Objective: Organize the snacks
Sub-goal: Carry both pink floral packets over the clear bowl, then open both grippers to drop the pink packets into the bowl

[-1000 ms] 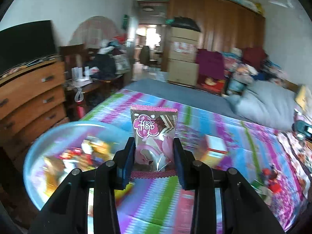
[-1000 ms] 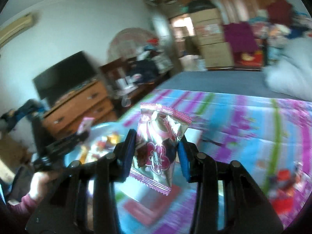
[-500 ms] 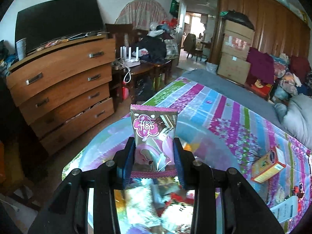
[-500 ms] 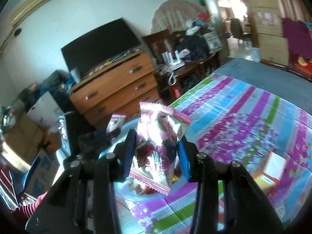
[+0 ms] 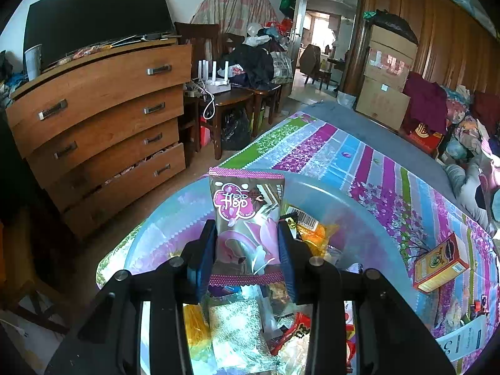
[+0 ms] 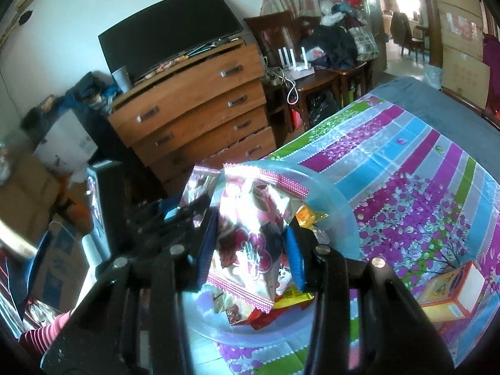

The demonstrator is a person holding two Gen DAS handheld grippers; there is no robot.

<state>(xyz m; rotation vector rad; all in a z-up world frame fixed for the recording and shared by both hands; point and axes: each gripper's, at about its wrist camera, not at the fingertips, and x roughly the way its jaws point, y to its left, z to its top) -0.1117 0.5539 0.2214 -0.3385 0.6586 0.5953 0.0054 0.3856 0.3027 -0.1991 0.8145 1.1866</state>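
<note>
From your left wrist view, your left gripper [image 5: 247,251] is clamped on a pink snack packet [image 5: 246,218], held upright above a translucent blue bowl [image 5: 368,222] that is full of mixed wrappers. The bowl sits at the corner of a bed spread with a striped floral cloth [image 5: 353,159] in purple, blue and green. An orange box [image 5: 440,262] lies on that cloth to the right, well apart from the bowl. Beyond the bed's edge you face a wooden chest of drawers [image 5: 103,125] with its lowest drawer ajar, a dark TV [image 5: 93,15] on top, a white router [image 5: 215,82] on a small table, stacked cardboard boxes [image 5: 387,78] against a tall wardrobe, and an open doorway behind.

From your right wrist view, your right gripper [image 6: 250,253] grips a second pink packet [image 6: 253,237], tilted, over the same bowl [image 6: 337,206]. Your other gripper [image 6: 175,212] shows just to the left with its packet [image 6: 201,187], close beside yours. The striped cloth [image 6: 415,168] runs off to the right, the orange box [image 6: 450,287] lying near the frame edge. The drawers [image 6: 200,106] and TV [image 6: 168,37] stand behind, clutter and boxes piled at the left
</note>
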